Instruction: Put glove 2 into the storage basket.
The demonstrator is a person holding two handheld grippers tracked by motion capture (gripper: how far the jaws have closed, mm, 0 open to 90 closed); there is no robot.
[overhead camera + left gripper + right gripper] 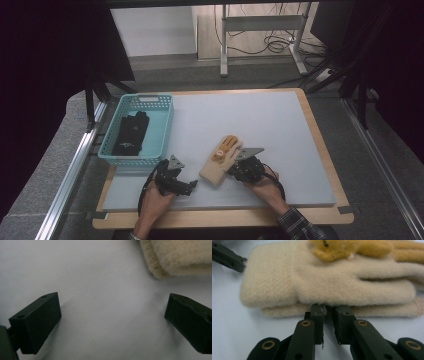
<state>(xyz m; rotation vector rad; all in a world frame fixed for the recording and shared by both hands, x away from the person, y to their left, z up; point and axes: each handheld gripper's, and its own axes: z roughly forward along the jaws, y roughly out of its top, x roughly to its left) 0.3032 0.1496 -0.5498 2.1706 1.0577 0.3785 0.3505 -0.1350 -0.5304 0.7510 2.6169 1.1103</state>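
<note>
A pair of cream knitted gloves [220, 160] lies stacked on the grey mat, with an orange-tan plush patch [342, 248] on top. My right gripper [231, 170] sits at the gloves' right side. In the right gripper view its jaws [329, 310] are pinched together on the edge of the upper glove [332, 282]. My left gripper [192, 185] rests low on the mat just left of the cuff. Its jaws [112, 320] stand wide open with bare mat between them, and the cuff [180, 257] lies just beyond the right jaw.
A turquoise basket [165, 130] stands at the mat's left edge with black gloves [131, 132] in it. The grey mat [260, 120] covers a wooden board. A desk frame with cables [260, 30] stands on the floor beyond.
</note>
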